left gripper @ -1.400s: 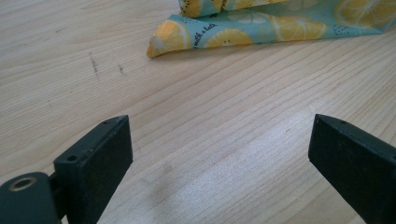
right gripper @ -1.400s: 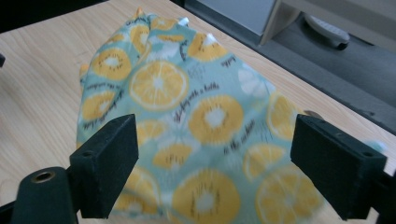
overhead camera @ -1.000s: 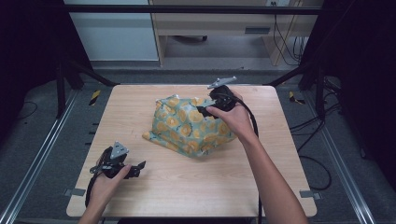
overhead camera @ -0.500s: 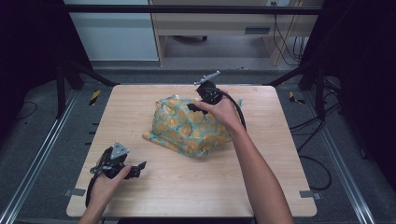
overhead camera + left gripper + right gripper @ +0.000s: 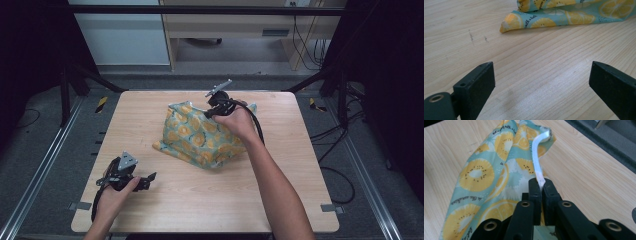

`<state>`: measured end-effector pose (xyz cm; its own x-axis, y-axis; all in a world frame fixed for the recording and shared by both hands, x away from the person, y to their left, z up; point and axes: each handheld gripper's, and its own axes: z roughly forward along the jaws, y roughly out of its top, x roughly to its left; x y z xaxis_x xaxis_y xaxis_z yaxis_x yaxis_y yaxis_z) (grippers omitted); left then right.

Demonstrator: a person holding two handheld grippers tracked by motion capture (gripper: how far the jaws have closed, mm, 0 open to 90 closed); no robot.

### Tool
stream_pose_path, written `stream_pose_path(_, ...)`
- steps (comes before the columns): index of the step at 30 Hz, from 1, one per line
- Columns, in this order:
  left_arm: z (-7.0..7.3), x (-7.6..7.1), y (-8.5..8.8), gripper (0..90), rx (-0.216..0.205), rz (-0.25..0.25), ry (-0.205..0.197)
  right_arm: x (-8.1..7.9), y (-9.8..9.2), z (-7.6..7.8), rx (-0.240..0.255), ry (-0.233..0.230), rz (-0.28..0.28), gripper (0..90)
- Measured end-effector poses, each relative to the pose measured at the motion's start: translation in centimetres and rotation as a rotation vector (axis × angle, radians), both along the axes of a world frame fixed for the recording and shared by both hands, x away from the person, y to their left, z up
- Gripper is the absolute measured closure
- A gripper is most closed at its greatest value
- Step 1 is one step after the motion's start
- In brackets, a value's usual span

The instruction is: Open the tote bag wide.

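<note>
Pale wooden table [image 5: 280, 200], lemon-print cloth [image 5: 200, 135] heaped near its middle, lifted at its far edge.

Right gripper [image 5: 541, 185], jaws pinched shut on white hem [image 5: 537, 157] of cloth, held up over heap's far side; hem running straight away from those jaws toward raised corner. Left gripper [image 5: 150, 177] low at near-left, jaws spread wide and empty above bare wood, pointed at cloth's near corner [image 5: 507, 25], close ahead and slightly left. Likely next grab: that near corner, left hand nearer.
</note>
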<state>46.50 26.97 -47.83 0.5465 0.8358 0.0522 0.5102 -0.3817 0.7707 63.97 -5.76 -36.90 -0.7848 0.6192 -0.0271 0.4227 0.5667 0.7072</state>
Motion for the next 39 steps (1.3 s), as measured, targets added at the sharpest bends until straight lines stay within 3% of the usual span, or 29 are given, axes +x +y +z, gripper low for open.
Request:
stream_pose_path(10,0.1,0.0,0.0,6.2,0.002,0.004,-0.007,-2.7,-0.9,2.1,0.055,-0.070,0.022,89.7)
stream_pose_path(16,0.2,0.0,0.1,6.2,0.004,0.005,-0.011,-6.6,-1.9,3.8,0.106,-0.121,0.044,89.8)
stream_pose_path(18,0.2,0.0,0.1,6.2,0.005,0.006,-0.011,-7.1,-2.0,3.9,0.113,-0.127,0.046,89.9)
stream_pose_path(19,0.2,0.0,0.0,6.2,0.006,0.006,-0.013,-8.7,-2.2,4.2,0.121,-0.146,0.056,89.8)
stream_pose_path(21,0.3,0.0,0.0,6.2,0.008,0.005,-0.015,-10.2,-2.3,4.4,0.127,-0.163,0.066,89.8)
stream_pose_path(22,0.3,0.0,0.0,6.2,0.008,0.005,-0.015,-10.2,-2.3,4.4,0.127,-0.163,0.066,89.8)
stream_pose_path(23,0.3,0.0,0.0,6.2,0.009,0.005,-0.016,-11.8,-2.5,4.4,0.135,-0.179,0.070,89.8)
stream_pose_path(26,0.3,0.0,0.0,6.2,0.011,0.007,-0.015,-13.9,-2.7,4.1,0.159,-0.191,0.074,89.8)
stream_pose_path(28,0.3,0.0,0.0,6.2,0.010,0.008,-0.017,-14.4,-2.8,4.0,0.161,-0.196,0.076,89.8)
stream_pose_path(30,0.3,0.0,0.1,6.2,0.011,0.011,-0.017,-16.2,-2.9,3.3,0.153,-0.216,0.072,89.7)
stream_pose_path(39,0.3,0.0,0.2,6.2,0.008,0.015,-0.017,-19.5,-2.5,1.2,0.156,-0.208,0.091,89.5)
